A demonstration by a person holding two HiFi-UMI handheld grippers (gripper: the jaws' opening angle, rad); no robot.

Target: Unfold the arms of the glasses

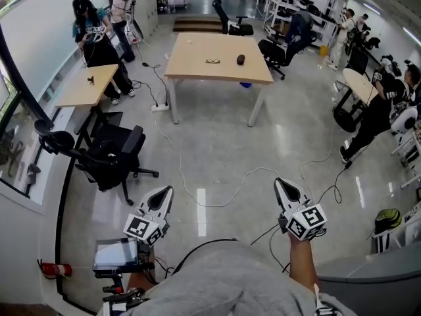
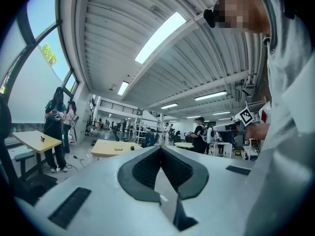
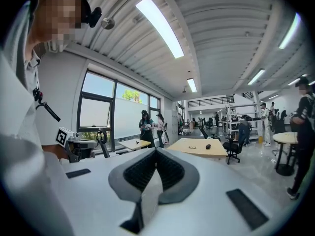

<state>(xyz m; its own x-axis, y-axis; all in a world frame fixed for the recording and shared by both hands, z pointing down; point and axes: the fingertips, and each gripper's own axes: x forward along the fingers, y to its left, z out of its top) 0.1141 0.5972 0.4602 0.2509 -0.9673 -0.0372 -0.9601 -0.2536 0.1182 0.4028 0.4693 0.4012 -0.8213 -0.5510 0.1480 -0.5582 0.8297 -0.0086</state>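
Note:
The glasses (image 1: 212,61) lie folded, small and dark, on a light wooden table (image 1: 197,68) far across the room, with a dark oval object (image 1: 241,59) to their right. Both grippers hang in the air close to my body, far from that table. My left gripper (image 1: 168,191) is shut and empty, its tips meeting (image 2: 160,147). My right gripper (image 1: 281,183) is shut too, with nothing between its pads (image 3: 156,150). The right gripper view shows the glasses (image 3: 192,148) and the dark object (image 3: 208,146) on the distant table.
A black office chair (image 1: 112,153) stands at the left. Cables (image 1: 217,199) trail over the grey floor between me and the table. Two people (image 1: 99,28) stand by a small side table (image 1: 82,87). More people and desks (image 1: 385,101) fill the right.

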